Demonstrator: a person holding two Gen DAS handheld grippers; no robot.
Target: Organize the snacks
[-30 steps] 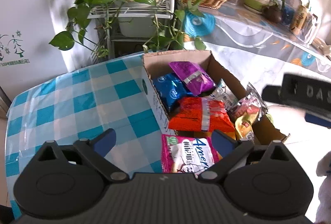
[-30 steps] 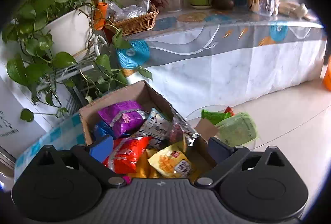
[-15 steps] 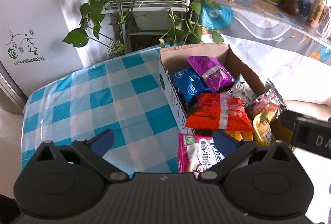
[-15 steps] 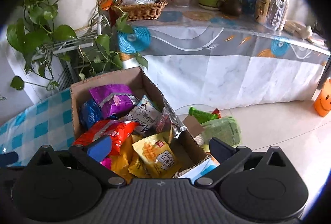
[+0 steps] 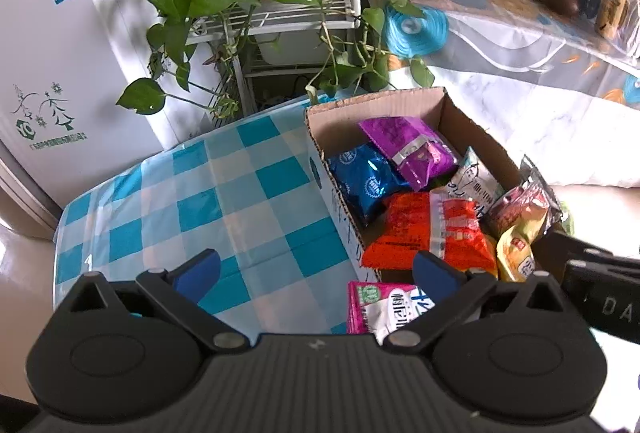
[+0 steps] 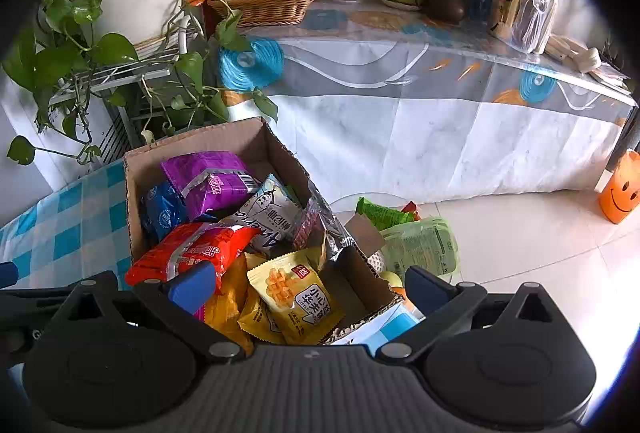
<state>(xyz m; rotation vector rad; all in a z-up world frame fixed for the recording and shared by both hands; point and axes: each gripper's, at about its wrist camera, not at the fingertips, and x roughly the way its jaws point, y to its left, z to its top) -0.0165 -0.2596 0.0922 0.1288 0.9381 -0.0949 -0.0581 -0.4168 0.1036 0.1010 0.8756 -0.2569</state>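
Observation:
An open cardboard box (image 5: pixel 376 105) stands at the right edge of a blue checked table (image 5: pixel 224 193), full of snack packs: purple (image 5: pixel 408 145), blue (image 5: pixel 364 185), red (image 5: pixel 424 233) and yellow (image 5: pixel 516 253). A pink pack (image 5: pixel 380 305) lies at the box's near end, just ahead of my left gripper (image 5: pixel 316 269), which is open and holds nothing. In the right wrist view my right gripper (image 6: pixel 308 285) is open over the near end of the box (image 6: pixel 192 141), above a yellow pack (image 6: pixel 300 297) and the red pack (image 6: pixel 188 253).
Potted plants on a white wire rack (image 5: pixel 280 17) stand behind the table, a white fridge (image 5: pixel 48 73) at the left. A long cloth-covered counter (image 6: pixel 400 45) carries a basket (image 6: pixel 264 5) and pots. On the floor lie a green bag (image 6: pixel 420 245) and an orange pumpkin tub (image 6: pixel 620 189).
Both grippers have drawn back and up from the box, so more of the table and box shows. The right gripper has sunk lower in the left wrist view. Both stay open.

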